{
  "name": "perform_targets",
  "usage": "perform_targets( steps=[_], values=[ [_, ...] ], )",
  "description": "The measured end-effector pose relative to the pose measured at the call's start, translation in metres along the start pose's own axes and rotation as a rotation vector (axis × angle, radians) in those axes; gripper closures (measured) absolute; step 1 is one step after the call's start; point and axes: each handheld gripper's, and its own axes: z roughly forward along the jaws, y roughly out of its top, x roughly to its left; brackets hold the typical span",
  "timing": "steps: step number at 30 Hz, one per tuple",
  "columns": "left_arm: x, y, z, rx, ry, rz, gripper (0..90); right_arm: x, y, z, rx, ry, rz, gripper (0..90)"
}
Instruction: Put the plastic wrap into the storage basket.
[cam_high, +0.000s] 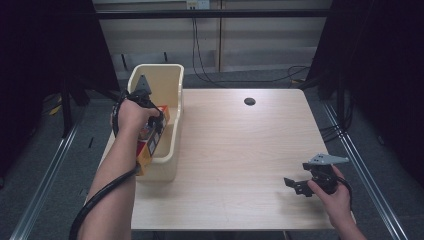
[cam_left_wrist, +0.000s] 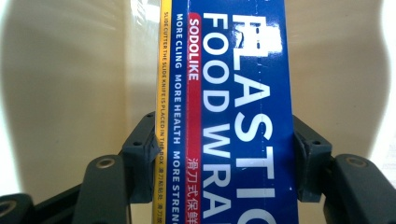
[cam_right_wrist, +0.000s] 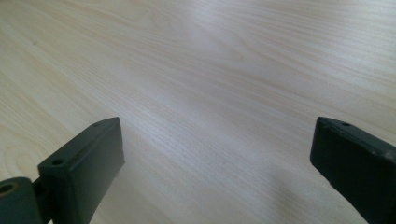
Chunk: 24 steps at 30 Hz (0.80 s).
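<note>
Left tool (cam_left_wrist: 224, 154) clamped on a long blue cardboard box of plastic food wrap (cam_left_wrist: 229, 112), jaws pressing both narrow sides. Box sits inside the cream plastic tub (cam_high: 172, 80) at the left edge of the pale wood surface (cam_high: 240, 150), its orange end (cam_high: 144, 155) leaning near the tub's front wall. Right tool (cam_right_wrist: 215, 154) spread wide, nothing between the jaws, low over bare surface at the near right, well apart from the tub.
</note>
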Motion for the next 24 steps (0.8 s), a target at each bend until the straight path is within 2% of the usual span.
perform_targets(
  steps=[1, 2, 9, 10, 12, 14, 15, 16, 19, 20, 24],
  values=[
    [0.0007, 0.0005, 0.0003, 0.009, -0.002, 0.008, 39.5, -0.0002, 0.0000, 0.0000, -0.001, 0.001, 0.002, 2.5],
    [0.0002, 0.0004, 0.0016, -0.002, 0.003, 0.000, 39.5, -0.0003, 0.0000, 0.0001, -0.001, 0.002, 0.002, 2.6],
    [0.0016, 0.0015, 0.0022, 0.007, -0.006, -0.019, 39.4, -0.0003, -0.0002, 0.0003, 0.000, 0.003, 0.001, 2.5],
    [0.0025, 0.0020, 0.0022, 0.018, -0.002, -0.005, 39.4, -0.0001, -0.0002, 0.0003, 0.000, 0.002, 0.001, 2.5],
    [0.0013, 0.0019, 0.0042, 0.012, 0.002, -0.012, 39.3, -0.0003, -0.0001, 0.0004, 0.000, 0.000, -0.003, 2.5],
    [0.0022, 0.0023, 0.0047, 0.037, -0.008, 0.009, 39.3, 0.0001, -0.0001, 0.0008, 0.000, 0.004, -0.002, 2.5],
    [0.0006, 0.0020, 0.0068, 0.016, 0.002, -0.010, 39.3, 0.0004, 0.0000, 0.0008, 0.001, 0.005, -0.001, 2.5],
    [0.0026, 0.0025, 0.0062, 0.043, 0.001, 0.021, 39.3, 0.0004, -0.0001, 0.0009, 0.002, 0.006, -0.001, 2.5],
    [0.0034, 0.0028, 0.0076, 0.048, 0.004, 0.020, 39.3, 0.0004, -0.0001, 0.0012, 0.002, 0.004, 0.000, 2.4],
    [0.0009, 0.0024, 0.0093, 0.031, -0.001, -0.013, 39.2, 0.0003, -0.0002, 0.0012, 0.001, 0.003, 0.000, 2.4],
    [0.0002, 0.0032, 0.0084, 0.052, 0.016, 0.021, 39.1, 0.0002, -0.0003, 0.0017, 0.002, 0.001, -0.001, 2.3]
  ],
)
